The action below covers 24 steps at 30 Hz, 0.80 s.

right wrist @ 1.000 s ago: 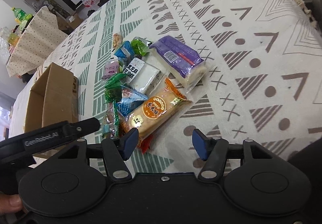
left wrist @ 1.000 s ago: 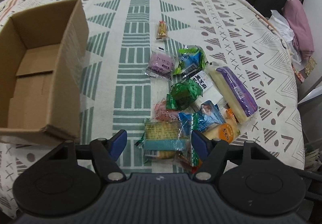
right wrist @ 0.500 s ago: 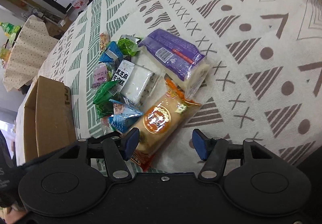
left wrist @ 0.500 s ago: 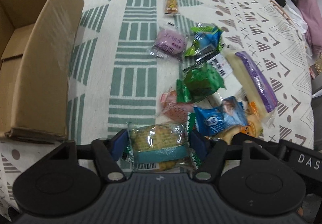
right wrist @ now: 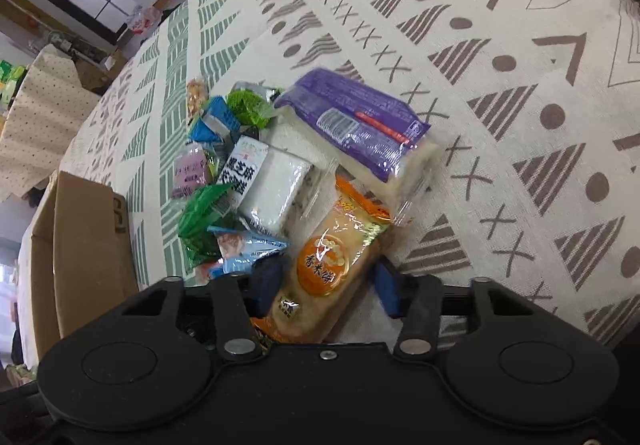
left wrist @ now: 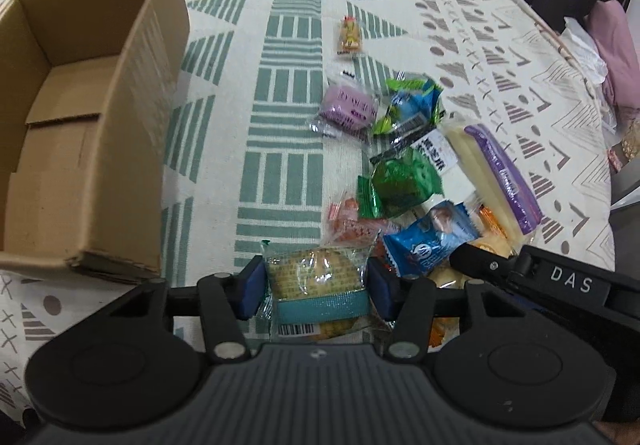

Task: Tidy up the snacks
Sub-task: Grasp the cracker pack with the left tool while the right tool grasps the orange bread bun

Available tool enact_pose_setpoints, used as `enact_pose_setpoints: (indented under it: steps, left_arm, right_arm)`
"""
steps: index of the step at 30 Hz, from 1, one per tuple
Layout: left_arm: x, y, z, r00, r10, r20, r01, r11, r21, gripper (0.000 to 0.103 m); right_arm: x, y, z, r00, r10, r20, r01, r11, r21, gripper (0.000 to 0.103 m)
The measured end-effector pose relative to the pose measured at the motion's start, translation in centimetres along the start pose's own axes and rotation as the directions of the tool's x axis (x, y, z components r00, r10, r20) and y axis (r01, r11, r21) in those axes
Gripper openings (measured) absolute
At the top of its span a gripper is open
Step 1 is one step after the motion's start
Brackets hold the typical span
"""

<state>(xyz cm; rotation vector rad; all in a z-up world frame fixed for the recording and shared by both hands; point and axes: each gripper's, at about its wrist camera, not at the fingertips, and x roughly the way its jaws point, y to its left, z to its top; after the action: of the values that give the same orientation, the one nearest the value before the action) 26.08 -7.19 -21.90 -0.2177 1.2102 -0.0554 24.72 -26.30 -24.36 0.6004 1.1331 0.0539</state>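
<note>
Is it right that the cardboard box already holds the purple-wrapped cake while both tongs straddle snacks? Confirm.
No. The left wrist view shows the cardboard box with nothing inside; the purple-wrapped cake lies on the tablecloth in the pile. The rest stands: the tongs straddle a yellow biscuit pack and an orange rice-cracker pack.

A cream tablecloth (left wrist: pixel 288 93) with green and brown geometric patterns carries a purple packet (right wrist: pixel 360 121) and a plain brown box (left wrist: pixel 92 117).

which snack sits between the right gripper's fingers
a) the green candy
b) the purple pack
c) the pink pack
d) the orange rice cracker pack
d: in the right wrist view the orange rice cracker pack lies between the blue pads of the right gripper, whose jaws are closing on it.
</note>
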Motion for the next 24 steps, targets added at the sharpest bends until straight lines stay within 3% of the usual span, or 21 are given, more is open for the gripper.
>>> enact_pose_setpoints:
  steps: [14, 24]
  left_arm:
    - [-5.8, 0.8, -0.6, 0.993, -0.028, 0.114, 0.029, 1.0, -0.006, 0.053]
    - [-10.9, 2.8, -1.3, 0.976, -0.01, 0.219, 0.016, 0.999, -0.029, 0.053]
  right_arm:
    - [-4.9, 1.3, -0.8, 0.996, 0.054, 0.077, -0.052, 0.998, -0.029, 0.032]
    - [-8.9, 4.2, -1.8, 0.98, 0.117, 0.161, -0.103, 0.991, -0.09, 0.028]
